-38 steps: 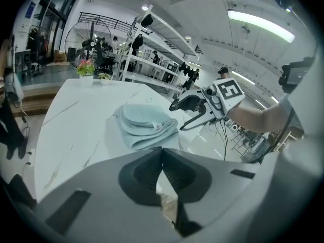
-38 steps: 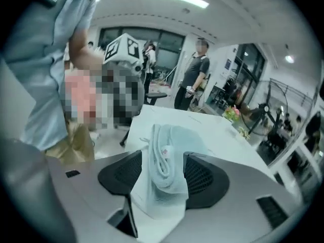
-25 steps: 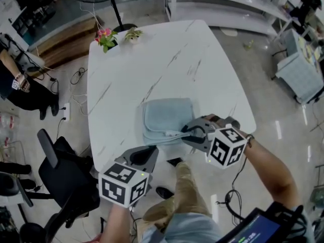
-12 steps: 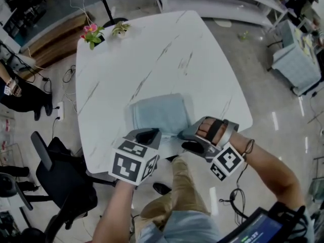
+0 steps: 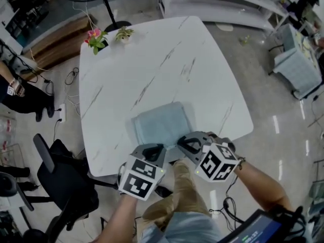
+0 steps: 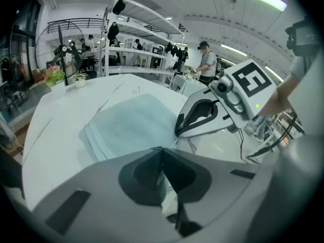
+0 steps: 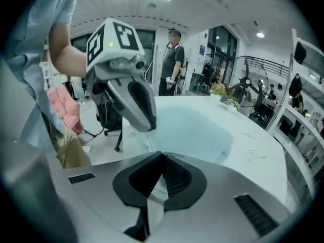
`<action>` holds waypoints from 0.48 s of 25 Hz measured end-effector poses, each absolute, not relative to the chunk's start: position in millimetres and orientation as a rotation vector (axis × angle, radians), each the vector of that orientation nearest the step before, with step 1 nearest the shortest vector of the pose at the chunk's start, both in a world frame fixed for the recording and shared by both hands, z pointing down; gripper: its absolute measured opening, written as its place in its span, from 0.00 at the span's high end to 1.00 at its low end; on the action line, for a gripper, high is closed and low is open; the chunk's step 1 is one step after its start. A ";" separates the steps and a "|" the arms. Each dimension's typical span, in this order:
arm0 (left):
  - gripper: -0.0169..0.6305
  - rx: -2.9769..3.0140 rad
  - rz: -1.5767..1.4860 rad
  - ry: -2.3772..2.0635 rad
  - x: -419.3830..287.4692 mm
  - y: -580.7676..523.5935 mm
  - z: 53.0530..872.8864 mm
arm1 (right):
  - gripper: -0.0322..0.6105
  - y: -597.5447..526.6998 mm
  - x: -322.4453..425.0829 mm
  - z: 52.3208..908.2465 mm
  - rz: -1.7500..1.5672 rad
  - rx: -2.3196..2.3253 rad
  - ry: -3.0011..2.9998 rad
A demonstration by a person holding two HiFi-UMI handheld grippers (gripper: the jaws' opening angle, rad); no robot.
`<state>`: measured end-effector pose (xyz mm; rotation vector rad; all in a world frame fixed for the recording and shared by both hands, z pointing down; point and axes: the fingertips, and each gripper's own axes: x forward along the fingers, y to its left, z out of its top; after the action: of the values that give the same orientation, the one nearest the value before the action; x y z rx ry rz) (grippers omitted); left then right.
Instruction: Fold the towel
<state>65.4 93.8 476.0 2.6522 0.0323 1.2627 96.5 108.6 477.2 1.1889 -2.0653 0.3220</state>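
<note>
Marble table [image 5: 152, 59] is bearing the towel [image 5: 161, 123] at twelve o'clock. I'm holding the left gripper [image 5: 156, 149] closed at its near hem. The right gripper [image 5: 183, 143] has just been closing beside it, and I cannot tell whether cloth is between its jaws.

Pale blue-green, plain and without print, all over the folded terry towel [image 5: 161, 121]. White with thin grey veins, marble-like, across the rounded square tabletop [image 5: 152, 59]. Light grey shells with black jaw pads on the left gripper [image 5: 153, 151] and the right gripper [image 5: 186, 145], each with a cube of black-and-white square markers. Pink on the small potted flowers [image 5: 94, 34], green on the small leafy plant [image 5: 124, 32] beside them. Black on the swivel office chair [image 5: 65, 178]. Khaki on the person's trousers [image 5: 185, 186]. Glossy beige-grey on the polished floor [image 5: 238, 59].
</note>
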 end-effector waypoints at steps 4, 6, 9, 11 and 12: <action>0.96 2.683 1.299 0.028 67.8 89.4 492.9 | 0.92 104.4 101.8 501.0 0.338 1.175 -1.989; 0.96 2.694 1.278 0.005 72.1 82.0 499.5 | 0.92 96.4 104.1 502.6 0.360 1.182 -1.985; 0.96 2.662 1.210 0.035 66.2 92.1 494.0 | 0.92 106.0 100.6 495.3 0.444 1.233 -2.030; 0.96 2.636 1.099 0.043 60.4 97.4 474.5 | 0.92 112.8 102.4 480.0 0.511 1.313 -2.060; 0.96 2.627 1.039 0.031 58.3 95.9 462.1 | 0.92 112.4 105.3 470.6 0.523 1.350 -2.068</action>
<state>58.3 95.9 462.1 2.6267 0.0308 1.0388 105.3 112.4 470.6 1.3502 -2.0677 0.5230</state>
